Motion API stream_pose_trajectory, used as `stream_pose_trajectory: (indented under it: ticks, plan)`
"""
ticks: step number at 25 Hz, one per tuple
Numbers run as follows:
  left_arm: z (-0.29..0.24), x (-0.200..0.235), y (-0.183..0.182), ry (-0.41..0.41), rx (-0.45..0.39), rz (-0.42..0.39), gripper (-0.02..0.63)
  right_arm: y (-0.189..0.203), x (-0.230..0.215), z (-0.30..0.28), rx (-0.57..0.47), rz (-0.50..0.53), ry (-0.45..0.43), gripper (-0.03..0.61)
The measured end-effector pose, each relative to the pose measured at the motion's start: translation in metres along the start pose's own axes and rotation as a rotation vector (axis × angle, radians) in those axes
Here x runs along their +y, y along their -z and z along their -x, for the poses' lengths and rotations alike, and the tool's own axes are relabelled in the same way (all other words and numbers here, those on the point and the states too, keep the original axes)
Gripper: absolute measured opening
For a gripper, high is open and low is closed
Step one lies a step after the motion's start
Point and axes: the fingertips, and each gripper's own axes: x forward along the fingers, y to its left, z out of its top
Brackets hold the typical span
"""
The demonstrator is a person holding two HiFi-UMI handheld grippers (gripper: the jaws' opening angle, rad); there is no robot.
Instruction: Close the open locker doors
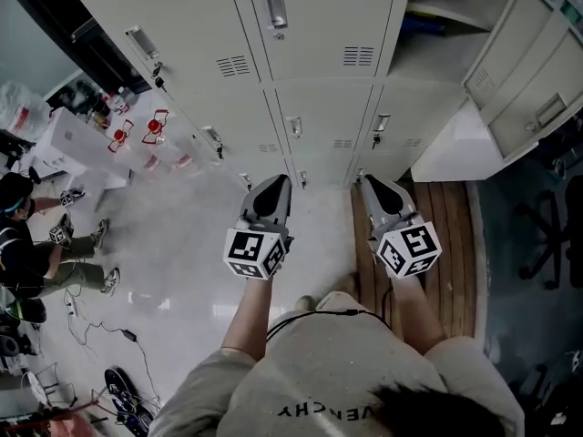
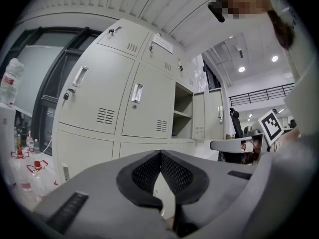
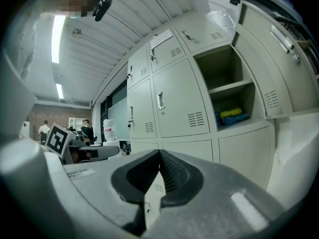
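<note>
While the locker bank [image 1: 314, 35] fills the top of the head view, one open door [image 1: 533, 80] is seen swung out at its right end. The compartment [image 3: 227, 91] behind it is laid bare, with a shelf across it and yellow and blue items [image 3: 232, 116] stowed under that shelf. Every other door in view is shut. A white block [image 1: 455, 148] is seen just below the open door, beside a strip of wooden flooring [image 1: 451, 244]. Off to the left, a seated person [image 1: 41, 253] and red-labelled water bottles [image 1: 153, 133] are spotted, well apart from the open end. On the left gripper [image 1: 272, 188], the jaws are pressed together and nothing is held. The right gripper [image 1: 373, 188] is likewise closed on nothing, and it is held nearer the open door.
</note>
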Motion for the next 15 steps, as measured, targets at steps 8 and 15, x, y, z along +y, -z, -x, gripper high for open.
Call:
stream_pose_trajectory:
  ticks: [8, 15]
  plan:
    - [0.041, 0.012, -0.007, -0.004, -0.012, 0.018, -0.002, -0.005, 0.040, 0.005, -0.017, 0.011, 0.002, 0.000]
    - [0.065, 0.013, -0.010, 0.009, -0.015, 0.027, -0.002, -0.001, 0.069, 0.015, -0.013, 0.005, 0.009, 0.001]
